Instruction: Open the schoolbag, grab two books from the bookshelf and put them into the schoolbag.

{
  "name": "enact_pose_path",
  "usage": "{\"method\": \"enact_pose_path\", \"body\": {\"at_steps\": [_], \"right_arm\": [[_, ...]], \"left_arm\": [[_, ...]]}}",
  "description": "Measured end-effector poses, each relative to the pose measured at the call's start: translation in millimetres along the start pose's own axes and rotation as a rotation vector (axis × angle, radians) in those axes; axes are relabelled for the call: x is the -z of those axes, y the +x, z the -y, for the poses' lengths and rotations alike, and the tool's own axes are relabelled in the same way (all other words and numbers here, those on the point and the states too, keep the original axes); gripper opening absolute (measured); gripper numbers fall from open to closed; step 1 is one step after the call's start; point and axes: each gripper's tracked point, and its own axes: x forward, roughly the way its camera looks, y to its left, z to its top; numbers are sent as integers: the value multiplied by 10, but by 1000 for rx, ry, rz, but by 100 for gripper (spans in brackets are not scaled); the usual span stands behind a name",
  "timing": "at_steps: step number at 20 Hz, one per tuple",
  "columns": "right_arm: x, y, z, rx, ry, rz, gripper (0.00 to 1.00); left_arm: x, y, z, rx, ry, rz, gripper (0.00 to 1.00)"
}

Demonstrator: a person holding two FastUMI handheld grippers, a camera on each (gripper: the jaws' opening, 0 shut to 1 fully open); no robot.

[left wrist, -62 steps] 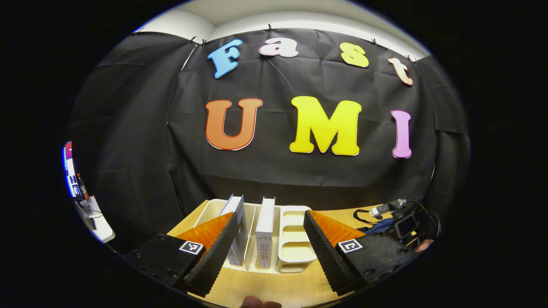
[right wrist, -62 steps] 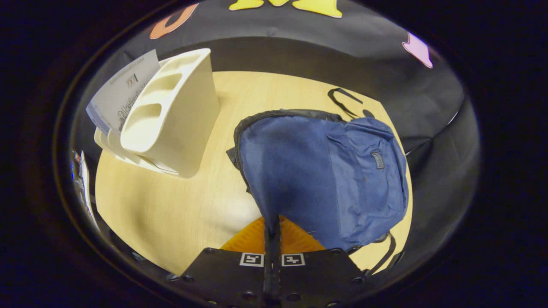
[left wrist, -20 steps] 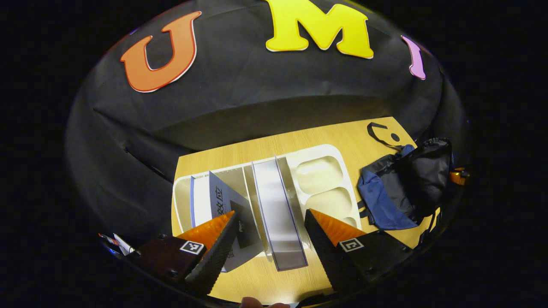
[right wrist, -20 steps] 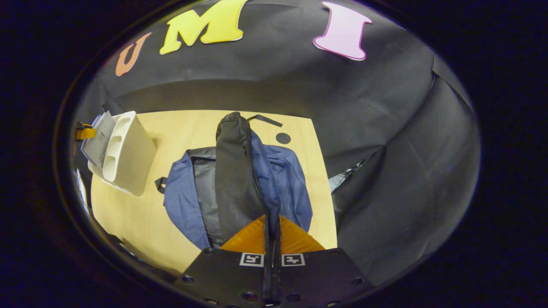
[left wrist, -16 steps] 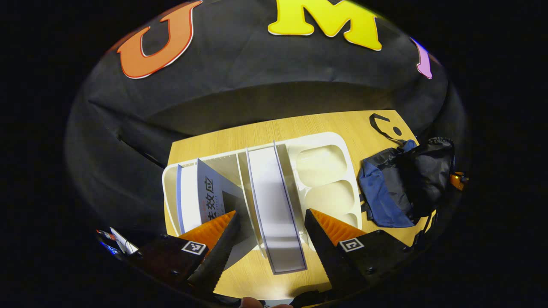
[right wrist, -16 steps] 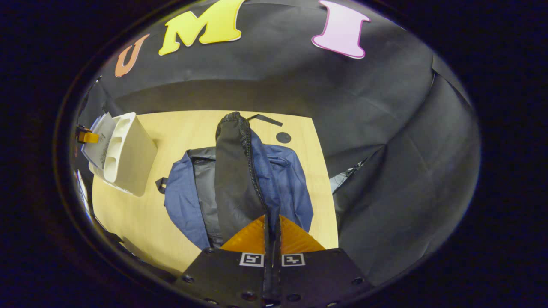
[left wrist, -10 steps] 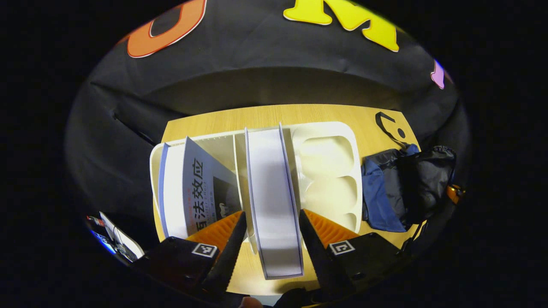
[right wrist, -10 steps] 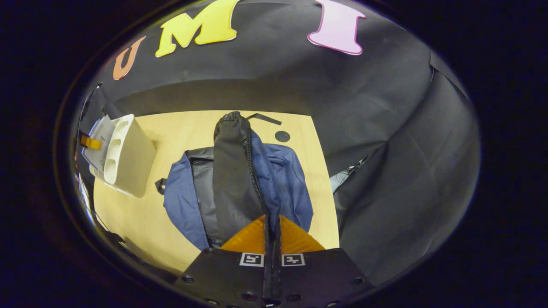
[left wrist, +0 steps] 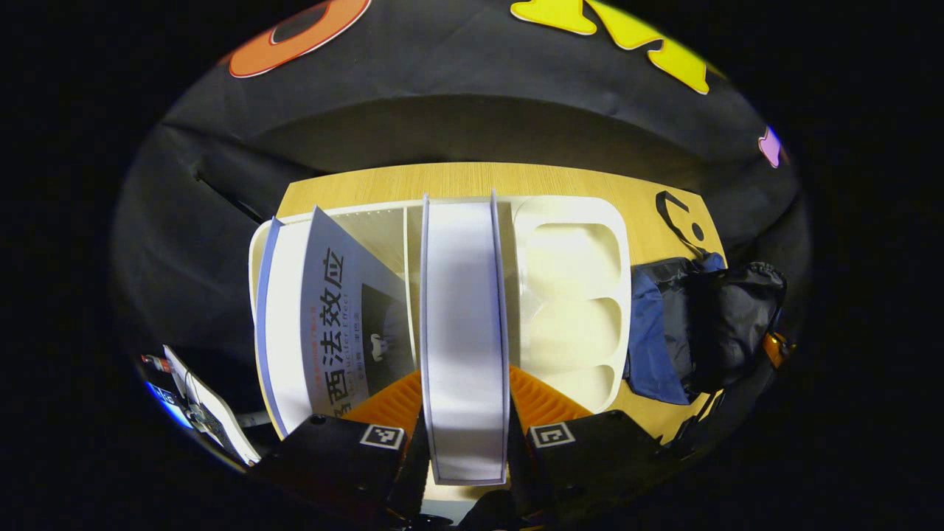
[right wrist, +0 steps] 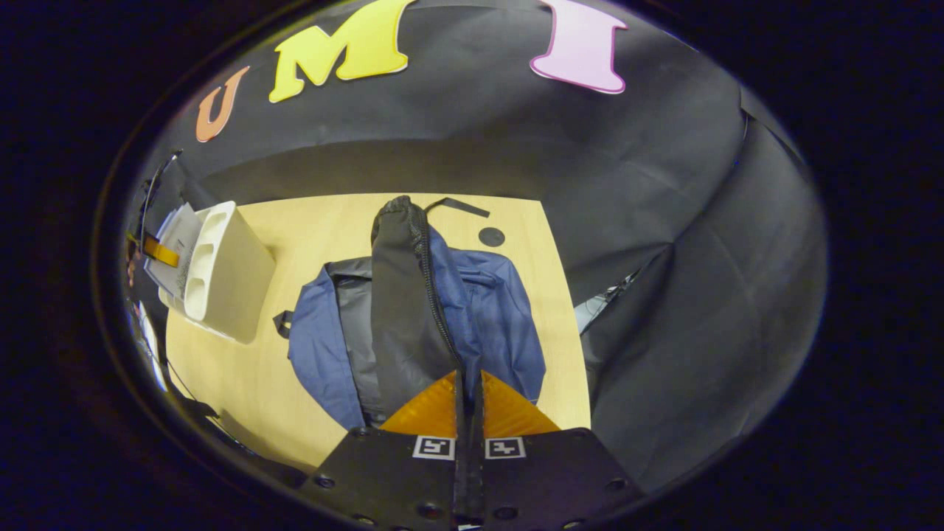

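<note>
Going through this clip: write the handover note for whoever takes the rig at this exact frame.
Left claw: closed on the upright book in the bookshelf; not lifted out.
Right claw: shut on the schoolbag flap, holding it up.
Second book leans in the left slot.
Done: bag opened.
Left: move both books into the bag.

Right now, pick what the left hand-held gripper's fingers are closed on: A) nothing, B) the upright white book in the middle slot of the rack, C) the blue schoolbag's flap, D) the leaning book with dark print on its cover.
B: the left hand-held gripper has one finger against each side of the upright white book standing in the rack.
</note>
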Motion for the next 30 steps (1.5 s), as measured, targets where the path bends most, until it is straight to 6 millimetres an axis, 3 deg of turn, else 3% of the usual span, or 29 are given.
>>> {"method": "enact_pose_path", "body": {"at_steps": [2,4,7,16,19,23,30], "right_arm": [[-3,-15,2,-3,1,2,0],[14,-15,-17,-10,2,2,0],[-5,-35,-51,-14,-16,8,0],[-12,-110,-161,-12,-53,21,0],[-23,-149,-187,-13,-59,26,0],[-22,-230,-221,-9,-70,37,0],[-72,-367,-226,-4,-84,53,0]], "left_arm": [[29,-82,-41,3,-5,4,52],[61,-213,-72,7,-26,13,45],[89,-486,-163,17,-50,56,43],[142,-1627,-271,132,-168,223,43],[112,-1871,-65,209,-184,279,43],[138,-1951,420,325,-183,302,43],[208,-1723,1398,531,-150,317,43]]}}
